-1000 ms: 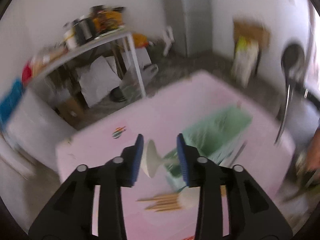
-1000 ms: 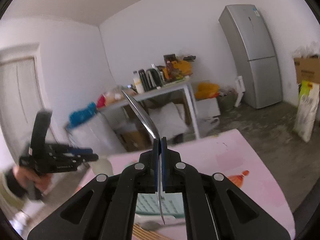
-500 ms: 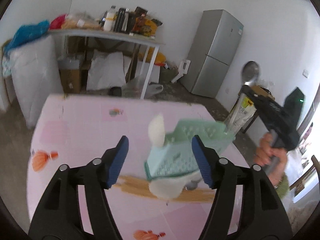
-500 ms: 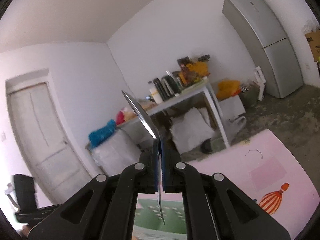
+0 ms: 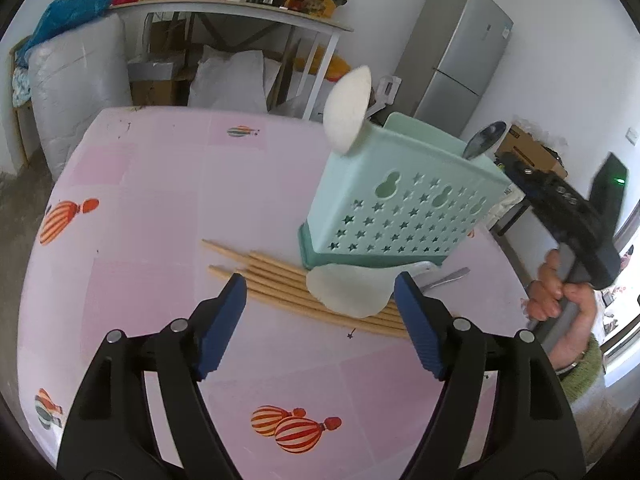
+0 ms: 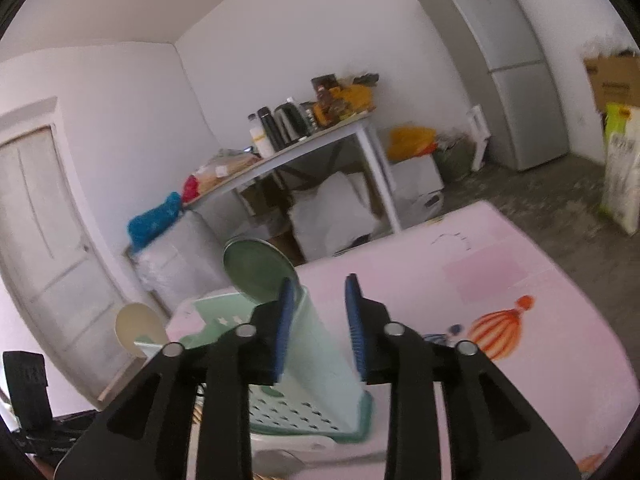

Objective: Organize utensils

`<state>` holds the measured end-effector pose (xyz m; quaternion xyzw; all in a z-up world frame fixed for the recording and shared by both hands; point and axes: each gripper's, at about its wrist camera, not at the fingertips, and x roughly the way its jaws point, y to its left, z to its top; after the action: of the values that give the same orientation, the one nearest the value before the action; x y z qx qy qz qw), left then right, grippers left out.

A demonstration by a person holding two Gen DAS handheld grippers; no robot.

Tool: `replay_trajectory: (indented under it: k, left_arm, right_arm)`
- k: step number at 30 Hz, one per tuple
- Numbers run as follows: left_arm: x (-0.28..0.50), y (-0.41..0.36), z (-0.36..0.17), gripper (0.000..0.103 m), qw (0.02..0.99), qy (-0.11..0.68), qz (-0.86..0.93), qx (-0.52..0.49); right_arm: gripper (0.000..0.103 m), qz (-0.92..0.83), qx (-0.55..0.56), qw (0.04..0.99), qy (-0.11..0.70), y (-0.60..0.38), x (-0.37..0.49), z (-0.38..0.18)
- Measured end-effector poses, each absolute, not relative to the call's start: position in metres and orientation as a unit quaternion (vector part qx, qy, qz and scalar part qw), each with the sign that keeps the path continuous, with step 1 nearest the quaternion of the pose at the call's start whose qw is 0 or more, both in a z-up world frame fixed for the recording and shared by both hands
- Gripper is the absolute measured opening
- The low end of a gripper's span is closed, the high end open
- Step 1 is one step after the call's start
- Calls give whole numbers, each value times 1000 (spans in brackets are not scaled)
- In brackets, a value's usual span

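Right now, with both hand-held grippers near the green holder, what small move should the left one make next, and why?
Probably ease the left hand-held gripper down onto the white spoon lying across the chopsticks. Its jaws are opening with nothing between them, the spoon sits just ahead, and the holder already has a white spoon and a metal spoon standing in it.

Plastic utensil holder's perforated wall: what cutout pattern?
Stars with larger gourd-shaped holes, clearest in the left wrist view.

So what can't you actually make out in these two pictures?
- Metal spoon: left wrist view, handle hidden inside the green holder.
- White spoon: left view, handle hidden behind the holder.
- Chopsticks: right wrist view, almost wholly hidden by the right hand-held gripper, jaws opening, nothing between.
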<state>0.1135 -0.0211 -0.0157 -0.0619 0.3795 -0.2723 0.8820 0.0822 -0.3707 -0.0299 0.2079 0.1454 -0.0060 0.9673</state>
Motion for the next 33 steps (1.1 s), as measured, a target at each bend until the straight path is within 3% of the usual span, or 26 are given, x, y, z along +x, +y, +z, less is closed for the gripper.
replay_trajectory:
  k: [8, 14, 26, 33]
  left_arm:
    - [108, -19, -24, 77, 885, 383, -260, -52]
    - [110, -16, -37, 79, 883, 411, -226, -10]
    - [122, 0, -60, 79, 873, 453, -184, 0]
    - [126, 4, -66, 79, 878, 445, -178, 5]
  right_arm:
    - [33, -50, 179, 970, 154, -374, 39, -21]
    - [46, -5, 81, 973, 216, -327, 31, -34]
    - [47, 69, -269, 912, 301, -191, 65, -96]
    - [44, 100, -333, 888, 300, -153, 68, -104]
